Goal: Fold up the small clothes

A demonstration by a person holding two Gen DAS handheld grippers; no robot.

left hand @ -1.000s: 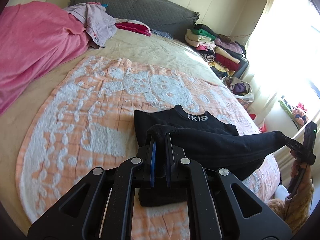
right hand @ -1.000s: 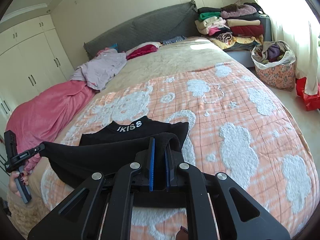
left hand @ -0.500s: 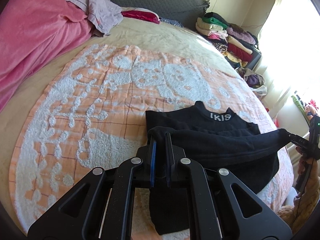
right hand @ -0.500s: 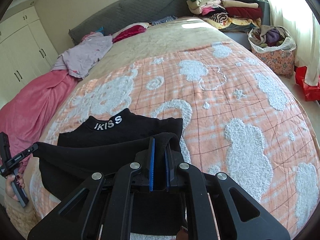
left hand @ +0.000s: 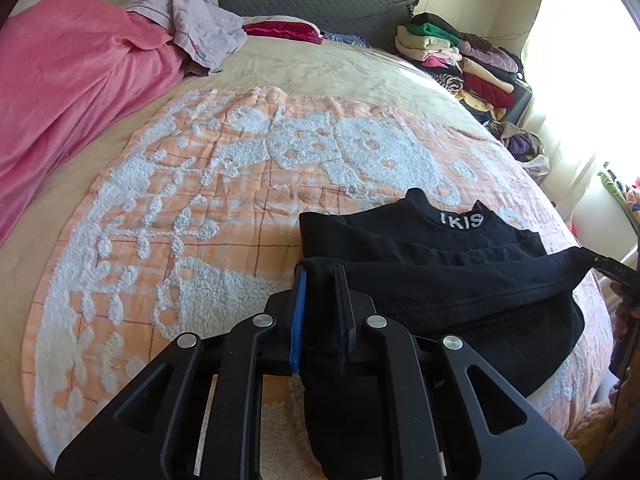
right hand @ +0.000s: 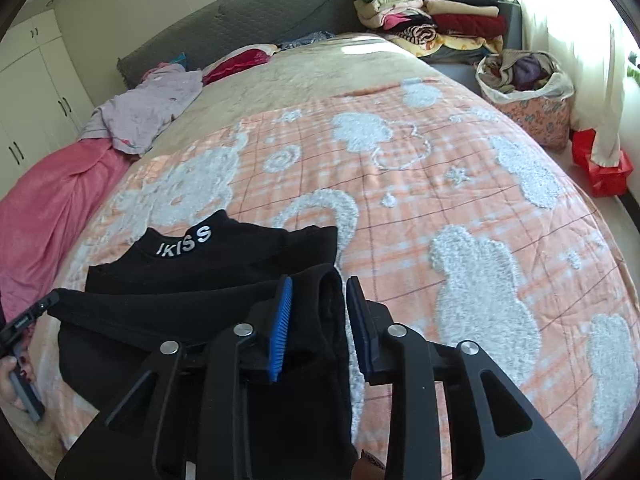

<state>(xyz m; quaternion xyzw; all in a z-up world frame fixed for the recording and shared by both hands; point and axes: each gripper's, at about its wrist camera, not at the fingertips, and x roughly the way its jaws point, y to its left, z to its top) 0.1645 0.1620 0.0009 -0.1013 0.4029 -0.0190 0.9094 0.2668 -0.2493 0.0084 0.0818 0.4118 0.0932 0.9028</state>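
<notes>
Two black hand-held tools work one black knit top with white "IKISS" lettering on its collar (left hand: 460,264), which lies on the orange and white tufted blanket (left hand: 200,200) covering the bed. Left tool (left hand: 320,304): fingers narrow, pinching the top's folded lower hem. Right tool (right hand: 318,320): fingers spread apart, the hem's other corner lying loose between them, gripped by neither pad. A pink blanket (left hand: 72,88) is heaped along the bed's far left side
</notes>
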